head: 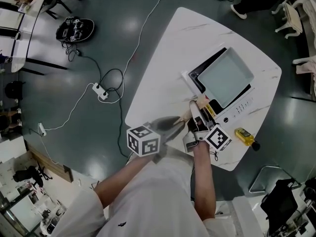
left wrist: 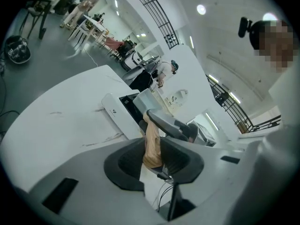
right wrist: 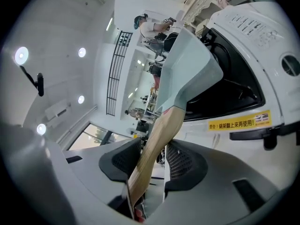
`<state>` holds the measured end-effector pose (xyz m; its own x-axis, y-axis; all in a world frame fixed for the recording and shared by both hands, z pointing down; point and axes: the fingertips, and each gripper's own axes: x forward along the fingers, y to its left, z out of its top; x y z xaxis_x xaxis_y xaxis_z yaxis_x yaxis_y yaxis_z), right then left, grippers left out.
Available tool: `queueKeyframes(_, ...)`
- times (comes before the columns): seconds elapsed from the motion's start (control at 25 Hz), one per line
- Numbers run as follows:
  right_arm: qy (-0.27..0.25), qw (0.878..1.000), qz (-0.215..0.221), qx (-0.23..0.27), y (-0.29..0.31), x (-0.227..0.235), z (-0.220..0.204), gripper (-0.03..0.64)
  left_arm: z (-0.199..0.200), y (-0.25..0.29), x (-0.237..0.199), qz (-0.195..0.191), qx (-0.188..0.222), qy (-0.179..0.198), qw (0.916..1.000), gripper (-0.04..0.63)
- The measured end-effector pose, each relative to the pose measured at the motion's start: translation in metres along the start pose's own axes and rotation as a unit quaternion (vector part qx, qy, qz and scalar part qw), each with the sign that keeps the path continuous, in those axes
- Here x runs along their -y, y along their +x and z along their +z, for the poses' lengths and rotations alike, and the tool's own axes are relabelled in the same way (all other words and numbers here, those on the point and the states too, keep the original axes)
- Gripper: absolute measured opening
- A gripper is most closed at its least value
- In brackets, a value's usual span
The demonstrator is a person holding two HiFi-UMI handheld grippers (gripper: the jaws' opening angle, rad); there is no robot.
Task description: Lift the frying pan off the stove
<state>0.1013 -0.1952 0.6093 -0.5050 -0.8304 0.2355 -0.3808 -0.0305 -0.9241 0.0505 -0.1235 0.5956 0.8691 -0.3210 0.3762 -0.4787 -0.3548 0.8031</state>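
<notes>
A pale grey square frying pan (head: 224,78) lies over the black top of a white induction stove (head: 242,107) on the white table (head: 168,68). Its wooden handle (head: 191,110) points toward me. My left gripper (head: 178,122) reaches in from the left and is shut on the handle (left wrist: 152,146) near its end. My right gripper (head: 200,116) comes from below, its pads closed against the handle (right wrist: 159,144) nearer the pan (right wrist: 187,69). In the left gripper view the right gripper (left wrist: 172,125) crosses just ahead of my own jaws. Whether the pan touches the stove (right wrist: 262,64) I cannot tell.
A yellow bottle (head: 245,136) lies on the table right of the stove's control strip. The table's near edge runs just under my hands. On the dark floor are a power strip (head: 101,92) with cables and a black object (head: 74,29).
</notes>
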Motion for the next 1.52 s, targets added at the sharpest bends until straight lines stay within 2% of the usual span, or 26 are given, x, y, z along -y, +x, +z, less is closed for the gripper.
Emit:
queueKeyframes(0.36,-0.024,1.000,-0.003,0.009,-0.005,-0.011,0.001,0.150,-0.001,-0.002,0.010,-0.009,0.004,0.012,0.9999,0.096)
queueKeyframes(0.72,-0.046,0.999,0.024,0.017,-0.017,-0.052,-0.007,0.144,0.004,-0.031,0.034,-0.017,0.022,0.046,0.9986,0.096)
queueKeyframes(1.2,-0.071,0.996,0.026,0.047,-0.057,-0.103,-0.027,0.144,-0.008,-0.078,0.078,-0.048,0.035,0.073,0.9955,0.095)
queueKeyframes(1.52,-0.082,0.992,0.035,0.084,-0.085,-0.142,-0.039,0.144,-0.013,-0.112,0.108,-0.076,0.026,0.125,0.9888,0.095)
